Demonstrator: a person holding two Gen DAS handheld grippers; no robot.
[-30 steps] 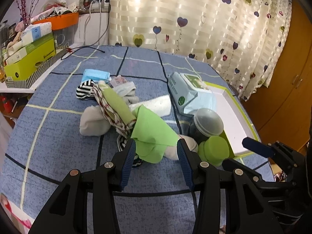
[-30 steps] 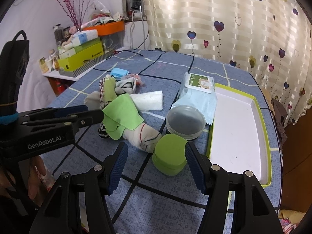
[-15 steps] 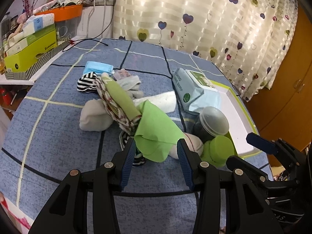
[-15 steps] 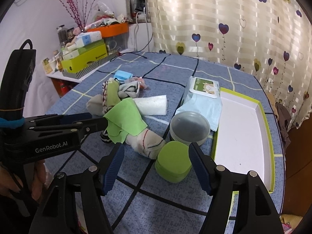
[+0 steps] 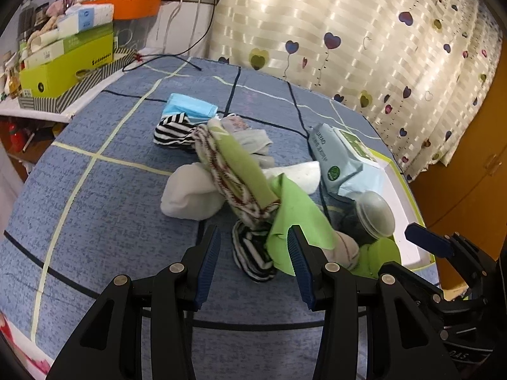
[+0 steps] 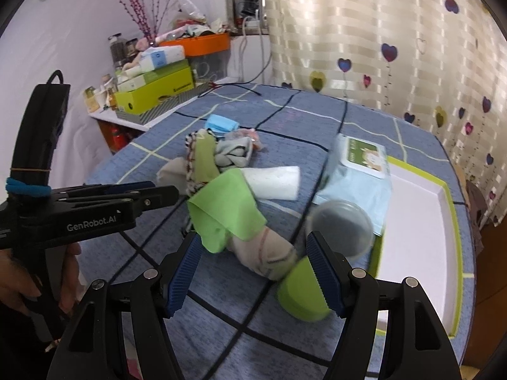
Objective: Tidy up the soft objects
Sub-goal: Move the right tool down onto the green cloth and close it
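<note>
Nearest the cameras, both sets of fingers stand apart with nothing held. The left gripper (image 5: 253, 259) has its fingers fairly wide, framing the near end of the heap: a black-and-white striped sock (image 5: 252, 253) lies between them but neither pad touches it. The right gripper (image 6: 253, 272) is spread to its widest over a pale sock with thin stripes (image 6: 269, 258), with a green lid (image 6: 301, 297) just beside its right finger.

Just beyond lies the rest of the heap on the blue checked table (image 5: 111, 205): a green cloth (image 6: 225, 209) draped over the socks, a white sock (image 5: 190, 194), a folded white towel (image 6: 275, 182), and farther off a blue face mask (image 5: 190, 107). To the right sit a round grey-lidded container (image 6: 342, 221), a pack of wet wipes (image 6: 358, 171) and, past them, an empty white tray with a green rim (image 6: 421, 221).

This looks like the approach stage, before any first pick; nothing soft is in the tray yet. The next move probably calls for lowering one pair of fingers onto a single piece, most likely the green cloth or the sock under it, closing on a fold, and lifting it clear without dragging the tangled neighbours along.
</note>
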